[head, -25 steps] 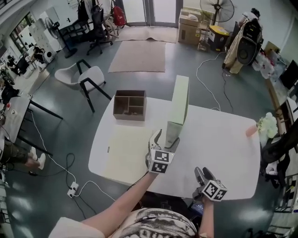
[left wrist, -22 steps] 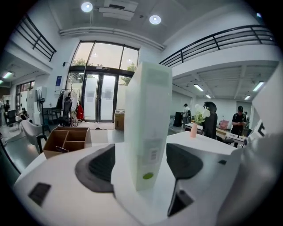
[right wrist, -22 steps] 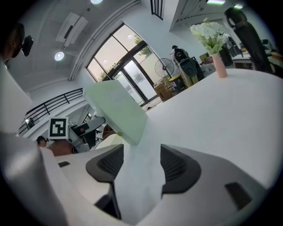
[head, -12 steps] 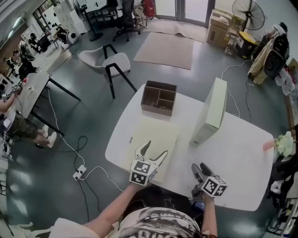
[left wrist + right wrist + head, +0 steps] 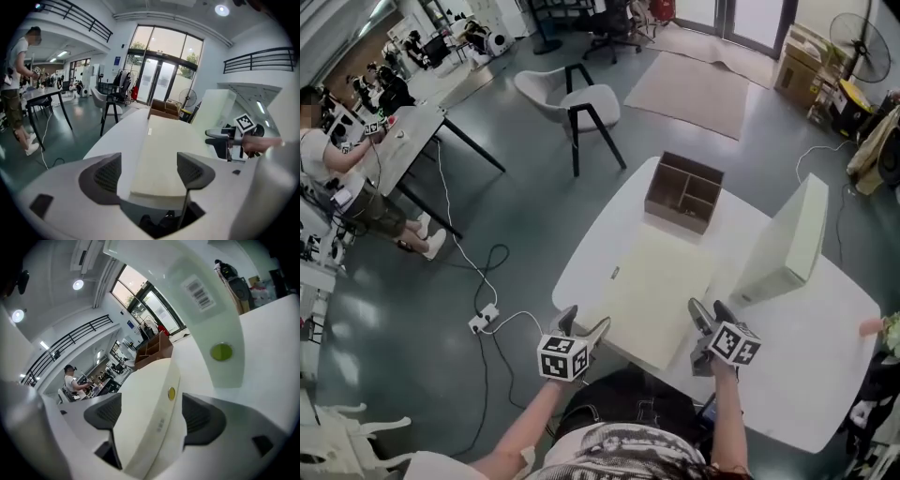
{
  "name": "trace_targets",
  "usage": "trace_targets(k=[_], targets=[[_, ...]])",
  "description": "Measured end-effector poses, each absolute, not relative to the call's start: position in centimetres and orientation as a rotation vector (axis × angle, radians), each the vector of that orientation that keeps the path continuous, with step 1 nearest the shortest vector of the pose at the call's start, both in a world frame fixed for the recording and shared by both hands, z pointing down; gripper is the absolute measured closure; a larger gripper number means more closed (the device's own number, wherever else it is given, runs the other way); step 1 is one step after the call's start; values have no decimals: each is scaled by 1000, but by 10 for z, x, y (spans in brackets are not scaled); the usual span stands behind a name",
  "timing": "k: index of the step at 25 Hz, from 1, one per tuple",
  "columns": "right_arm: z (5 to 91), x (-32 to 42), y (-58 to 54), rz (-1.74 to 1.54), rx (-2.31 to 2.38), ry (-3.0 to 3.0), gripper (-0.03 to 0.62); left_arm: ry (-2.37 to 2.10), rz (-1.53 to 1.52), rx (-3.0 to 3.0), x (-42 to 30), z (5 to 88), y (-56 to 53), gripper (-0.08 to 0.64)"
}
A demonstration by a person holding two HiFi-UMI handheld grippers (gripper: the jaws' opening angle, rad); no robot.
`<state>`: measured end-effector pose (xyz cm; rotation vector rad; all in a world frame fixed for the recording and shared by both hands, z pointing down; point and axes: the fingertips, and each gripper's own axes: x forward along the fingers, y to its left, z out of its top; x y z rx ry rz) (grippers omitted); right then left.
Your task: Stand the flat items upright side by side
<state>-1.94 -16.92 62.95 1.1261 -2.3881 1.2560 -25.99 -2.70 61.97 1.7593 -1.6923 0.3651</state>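
- The flat box (image 5: 661, 295) lies face down on the white table (image 5: 825, 375). Its long axis runs from the person's edge of the table away toward the brown tray (image 5: 684, 192).
- A second box (image 5: 787, 246) already stands upright to the right of the flat one, near it but apart.
- Both grippers sit at the near short end of the flat box. The left gripper (image 5: 584, 323) is at the near-left corner and the right gripper (image 5: 710, 311) at the near-right corner, so neither is clearly nearer.
- Left gripper (image 5: 147, 171): jaws wide apart. The near end of the flat box (image 5: 164, 154) lies straight ahead in line with the gap, and neither pad touches it.
- Right gripper (image 5: 154, 416): jaws have just been opening and stand wide apart. The box's edge (image 5: 145, 408) passes between the pads, with clearance on both sides.
- Judgement: the coming move is a grip on the near end, followed by tipping the box up about its far end so that it stands beside the upright box.
- The head view shows the overall layout and the gap between the two boxes, but not the pad clearance.
- The right gripper view shows a yellow dot on the box's edge and the upright box (image 5: 206, 310) close behind.
- The left gripper view shows the full length of the box and the right gripper (image 5: 225, 140) alongside it.
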Motion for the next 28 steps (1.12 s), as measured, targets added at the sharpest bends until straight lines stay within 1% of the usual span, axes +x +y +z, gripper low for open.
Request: trace_targets(k=[2, 6, 9, 13, 14, 15, 23, 28], targets=[[636, -29, -185, 1281, 1186, -2359, 165, -1654, 319, 1722, -264, 631, -20, 195], [647, -40, -208, 1292, 1250, -2308, 153, -1611, 144, 1592, -270, 647, -8, 192], [653, -44, -218, 1321, 1286, -2279, 153, -1576, 47, 1551, -270, 653, -5, 192], [663, -53, -225, 1429, 1299, -2252, 156, -1525, 32, 1589, -267, 659, -11, 192], [664, -54, -225, 1459, 1301, -2246, 180, -1510, 32, 1594, -266, 661, -11, 192], [664, -54, -224, 1478, 1309, -2239, 183, -1497, 30, 1596, -265, 663, -12, 192], [666, -66, -200, 1458, 1391, -2209, 199, -1463, -47, 1582, -284, 671, -9, 192], [666, -72, -183, 1459, 1402, -2208, 201, -1431, -153, 1538, -297, 676, 3, 175]])
